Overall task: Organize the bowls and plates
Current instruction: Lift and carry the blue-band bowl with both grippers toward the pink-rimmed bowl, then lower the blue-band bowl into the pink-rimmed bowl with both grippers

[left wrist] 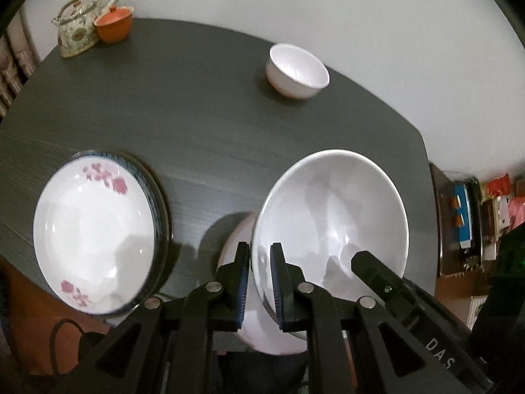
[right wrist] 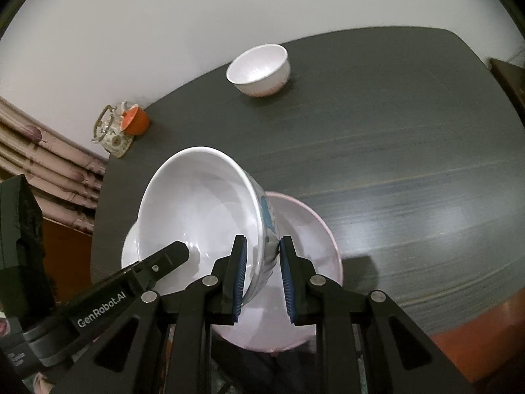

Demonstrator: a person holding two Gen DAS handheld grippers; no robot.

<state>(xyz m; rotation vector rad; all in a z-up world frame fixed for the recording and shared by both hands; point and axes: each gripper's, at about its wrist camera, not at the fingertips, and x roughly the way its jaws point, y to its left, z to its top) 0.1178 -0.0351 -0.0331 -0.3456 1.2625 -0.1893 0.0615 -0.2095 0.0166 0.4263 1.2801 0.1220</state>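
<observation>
White, glossy big bowl (left wrist: 331,226), deep and wide-rimmed, with a blue pattern on its outer wall seen from my right camera. Both my tongs pinch its rim from opposite sides: left tongs (left wrist: 261,282) closed on the near-left wall, one blue-padded finger inside and one outside; right tongs (right wrist: 262,279) closed on the right wall the same way. It is tilted, held just over a pale pink bowl (right wrist: 308,262) that sits at the near edge of the dark grey table (right wrist: 393,151); I cannot tell if the two touch.

Left of them, a white plate (left wrist: 93,246) with pink flower prints lies on top of a blue-rimmed plate (left wrist: 137,167).

Small white bowl (left wrist: 297,70), upright, far side of the table, well apart from the rest.

Far left corner: floral teapot (left wrist: 77,28), with an orange lidded pot (left wrist: 114,24) just beside it.
</observation>
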